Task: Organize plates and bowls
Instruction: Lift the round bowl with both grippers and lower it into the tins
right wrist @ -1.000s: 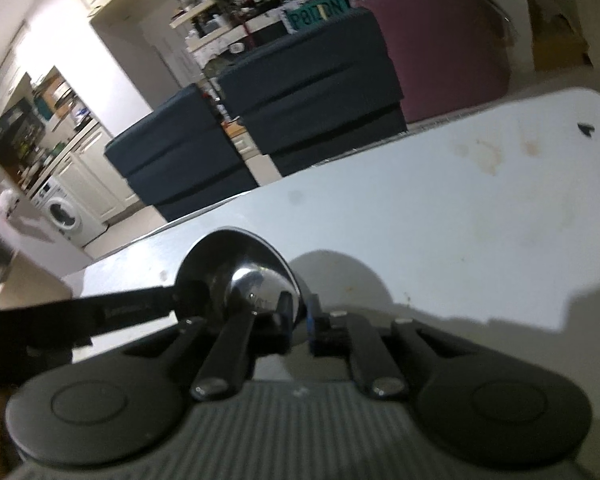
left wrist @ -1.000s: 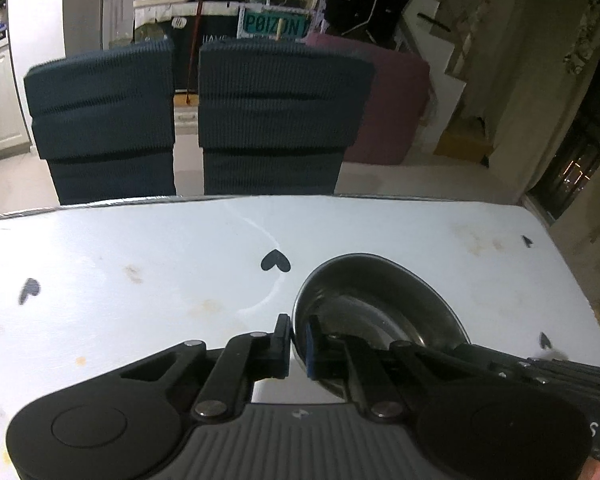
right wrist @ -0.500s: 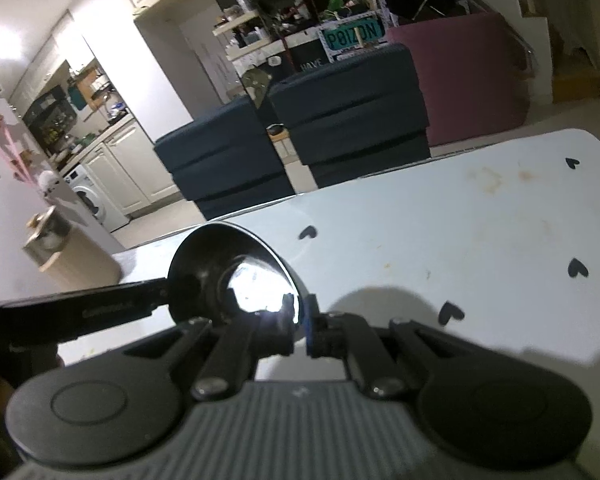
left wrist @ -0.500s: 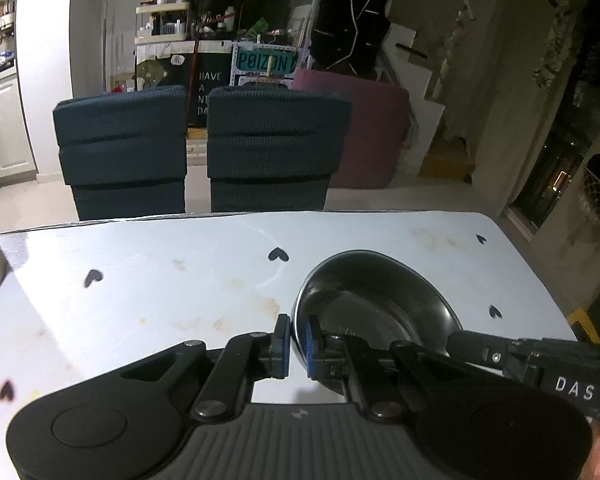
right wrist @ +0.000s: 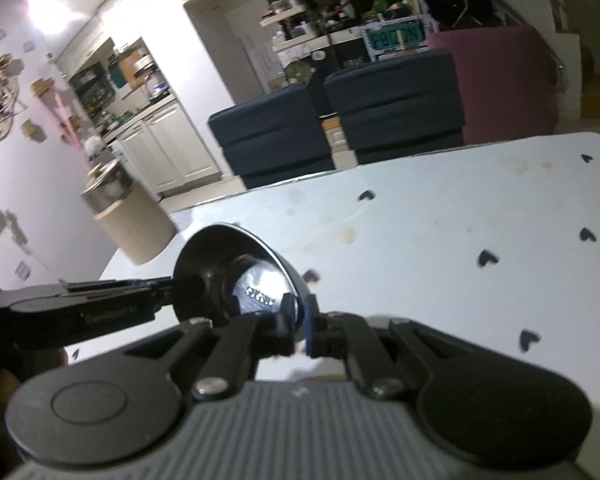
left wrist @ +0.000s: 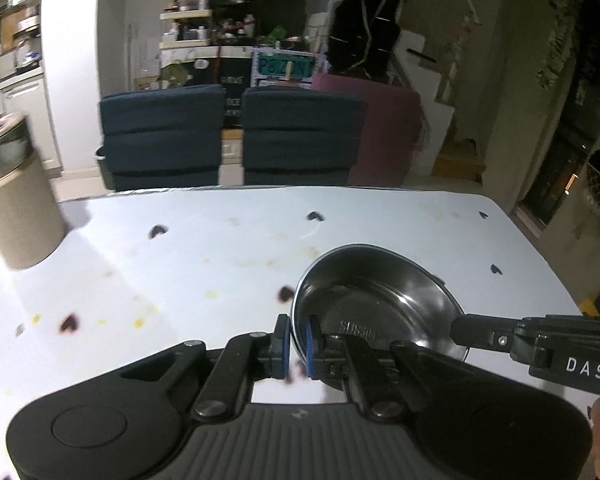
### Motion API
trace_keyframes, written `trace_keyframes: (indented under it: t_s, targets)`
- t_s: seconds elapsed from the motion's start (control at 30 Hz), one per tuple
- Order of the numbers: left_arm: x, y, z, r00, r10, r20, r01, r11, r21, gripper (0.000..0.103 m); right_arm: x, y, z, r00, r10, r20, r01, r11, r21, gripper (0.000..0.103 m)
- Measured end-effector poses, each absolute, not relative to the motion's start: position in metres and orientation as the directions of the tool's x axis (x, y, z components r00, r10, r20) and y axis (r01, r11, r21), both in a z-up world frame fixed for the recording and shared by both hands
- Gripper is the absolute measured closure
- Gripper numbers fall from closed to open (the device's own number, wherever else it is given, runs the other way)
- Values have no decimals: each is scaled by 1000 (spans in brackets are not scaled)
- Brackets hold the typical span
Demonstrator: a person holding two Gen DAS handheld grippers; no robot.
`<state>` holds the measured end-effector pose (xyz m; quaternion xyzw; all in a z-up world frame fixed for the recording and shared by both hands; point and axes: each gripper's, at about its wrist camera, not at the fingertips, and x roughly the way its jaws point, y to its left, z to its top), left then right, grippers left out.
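White-topped table (left wrist: 220, 264) carried little: only one tall beige canister (left wrist: 18, 200) at ten o'clock, and one steel bowl (left wrist: 374, 300) near the front edge at about four o'clock in the left wrist view. Judged an early or middle stage of the sorting; no stack of plates or bowls seen anywhere, so no telling how much was done. Canister topped with a metal insert and something pale inside, too blurred to name. Bowl empty, shiny inside, apparently lifted clear of the table, gripped from two sides. Left gripper (left wrist: 297, 340) clamped narrow on the near rim, one pad inside and one outside. Right gripper (right wrist: 299, 322) pinched the opposite rim of the bowl (right wrist: 236, 276) likewise. Still to come, presumably: setting it down at its place.
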<state>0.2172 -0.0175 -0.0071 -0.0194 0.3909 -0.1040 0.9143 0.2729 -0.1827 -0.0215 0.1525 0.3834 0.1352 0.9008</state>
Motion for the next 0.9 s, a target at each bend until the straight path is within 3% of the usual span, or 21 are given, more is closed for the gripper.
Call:
trace_keyframes:
  t_s: [0.47,0.9]
  targets:
    - [156,93,-22,673,-65,-736,-13,995,-100,96,262,-84,-38,519,519,-679,-316,855,412,98]
    - [163,125,-63,565,-18,-825,-29,999,-41,96,274,-33,-78,324,555,-766,-298,829,474,98]
